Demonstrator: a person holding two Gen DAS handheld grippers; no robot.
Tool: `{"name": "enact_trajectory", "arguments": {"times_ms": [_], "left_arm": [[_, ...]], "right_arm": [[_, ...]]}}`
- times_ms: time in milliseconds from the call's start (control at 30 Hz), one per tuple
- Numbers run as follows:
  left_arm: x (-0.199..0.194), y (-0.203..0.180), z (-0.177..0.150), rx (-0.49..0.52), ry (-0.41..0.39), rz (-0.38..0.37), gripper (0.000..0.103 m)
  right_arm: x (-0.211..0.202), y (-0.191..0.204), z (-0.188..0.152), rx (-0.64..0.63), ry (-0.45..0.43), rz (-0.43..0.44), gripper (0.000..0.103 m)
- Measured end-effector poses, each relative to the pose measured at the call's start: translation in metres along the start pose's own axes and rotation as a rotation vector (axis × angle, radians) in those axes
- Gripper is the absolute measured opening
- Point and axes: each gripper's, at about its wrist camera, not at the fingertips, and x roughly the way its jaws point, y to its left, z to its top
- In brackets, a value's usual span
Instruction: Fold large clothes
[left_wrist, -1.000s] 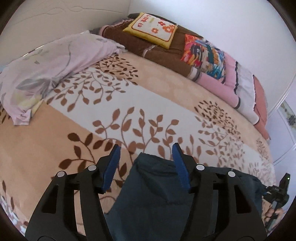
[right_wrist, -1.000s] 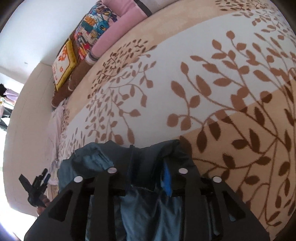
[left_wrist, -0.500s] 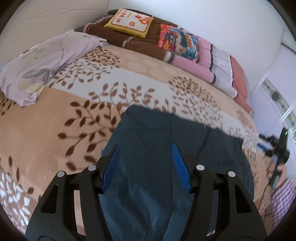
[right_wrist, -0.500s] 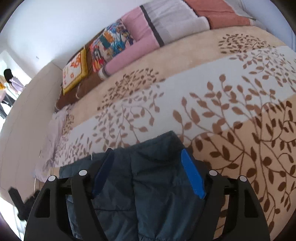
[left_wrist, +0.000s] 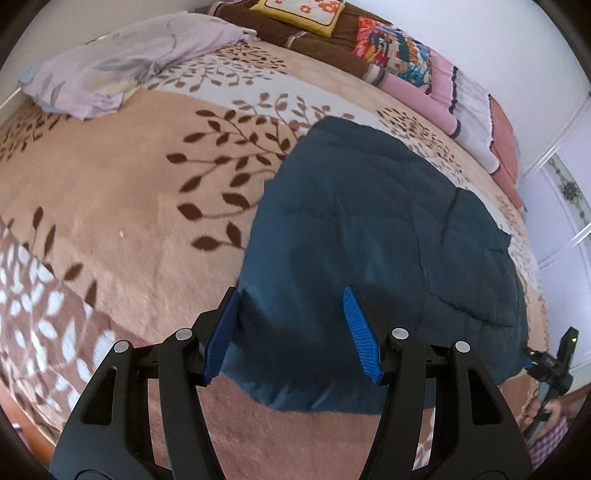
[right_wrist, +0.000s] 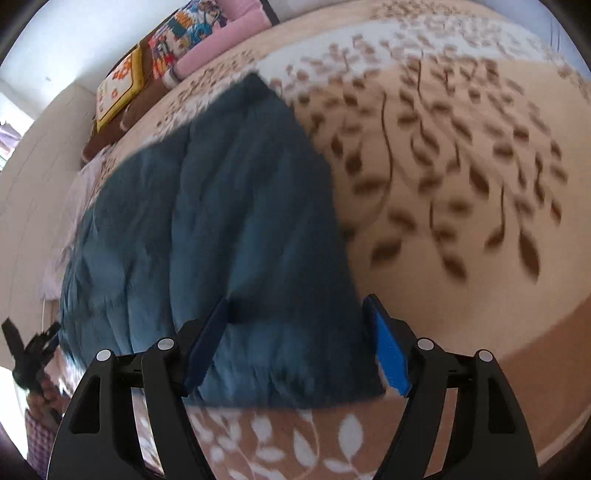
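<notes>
While fingers (left_wrist: 223, 334) gape, jacket (left_wrist: 369, 240) seemingly lies free.

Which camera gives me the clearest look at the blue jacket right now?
The left wrist view: the blue jacket is sharp there, with its far edge and seams visible. The right wrist view shows it just as large but smeared by motion blur.

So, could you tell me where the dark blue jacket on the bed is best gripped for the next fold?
Probably the near hem corners of the jacket: they lie flat on the blanket right under the open left gripper and right gripper. Come from the near side, one gripper per corner.
</notes>
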Motion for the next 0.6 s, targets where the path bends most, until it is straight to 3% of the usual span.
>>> {"name": "enact_trajectory", "arguments": {"times_ms": [33,67,133,167,300,600], "left_arm": [[-0.001,-0.001,-0.003,0.009,-0.012,0.004,0.045],[-0.001,-0.002,-0.005,0.016,-0.024,0.022,0.029],[-0.004,0.002,-0.009,-0.003,-0.029,0.026,0.019],[-0.007,0.005,-0.012,-0.015,-0.035,0.026,0.016],[-0.008,0.016,-0.023,-0.037,-0.022,0.041,0.014],[-0.017,0.017,-0.02,-0.082,-0.027,0.021,0.018]], "right_arm": [[0.001,0.001,-0.002,0.0,-0.003,0.015,0.051],[0.0,0.005,0.0,-0.006,-0.014,0.01,0.046],[-0.003,0.011,0.01,-0.027,-0.037,0.007,0.023],[-0.004,0.015,0.017,-0.027,-0.047,0.012,0.019],[0.003,0.031,0.034,-0.08,-0.063,-0.047,0.018],[0.005,0.021,0.014,-0.068,-0.025,-0.087,0.018]]}}
